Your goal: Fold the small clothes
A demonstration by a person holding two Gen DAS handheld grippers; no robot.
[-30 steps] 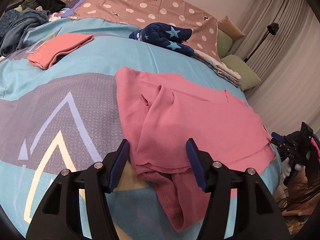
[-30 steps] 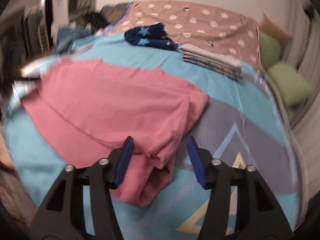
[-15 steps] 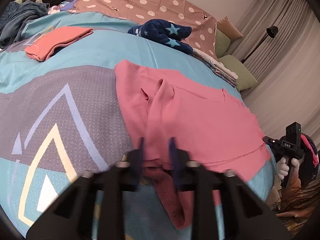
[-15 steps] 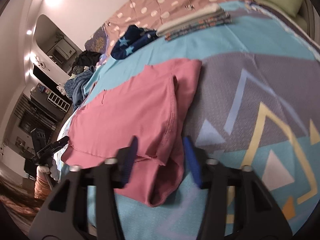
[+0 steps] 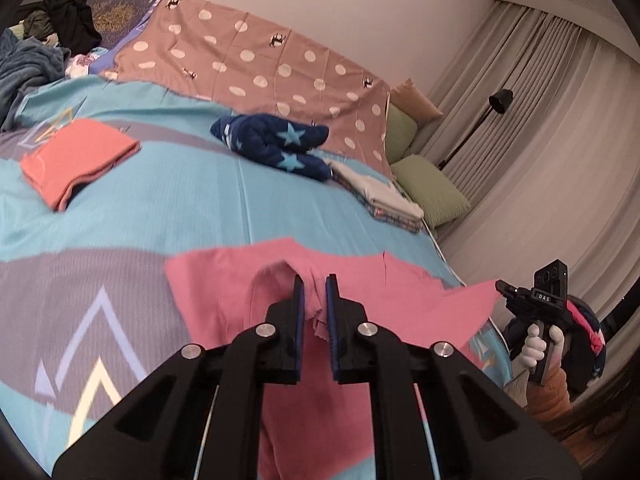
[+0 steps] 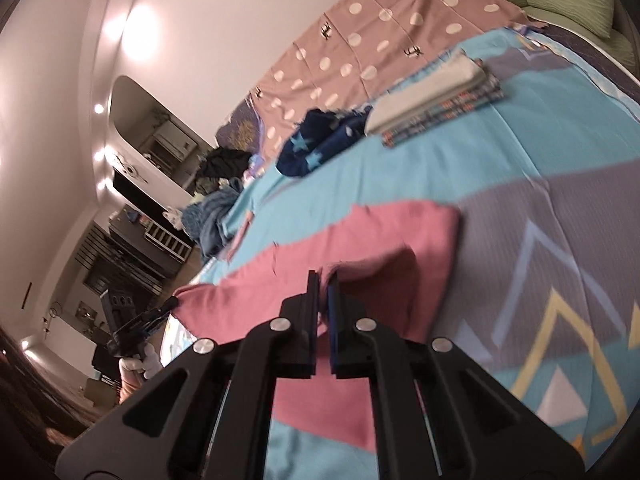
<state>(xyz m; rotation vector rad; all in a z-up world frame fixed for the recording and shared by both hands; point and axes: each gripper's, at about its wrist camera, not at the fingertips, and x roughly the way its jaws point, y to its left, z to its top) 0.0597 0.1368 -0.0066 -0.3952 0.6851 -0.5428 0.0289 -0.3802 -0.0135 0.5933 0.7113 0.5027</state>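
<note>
Both tools have closed since the earlier frames, when their jaws stood wide around the near hem: our left tool (image 5: 314, 298) is now clamped on a bunch of the pink garment (image 5: 400, 304), and our right tool (image 6: 323, 294) is pinched nearly flat on the opposite near corner of the same garment (image 6: 392, 240), with both corners lifted off the bed (image 5: 200, 200). From each tool outward, the cloth runs away from us toward the far edge, which lies flat on the blue bedspread, short of the navy star garment (image 5: 276, 144). Its long axis spans side to side between our two hands, so we judge the coming fold carries the near edge forward onto the far one.
</note>
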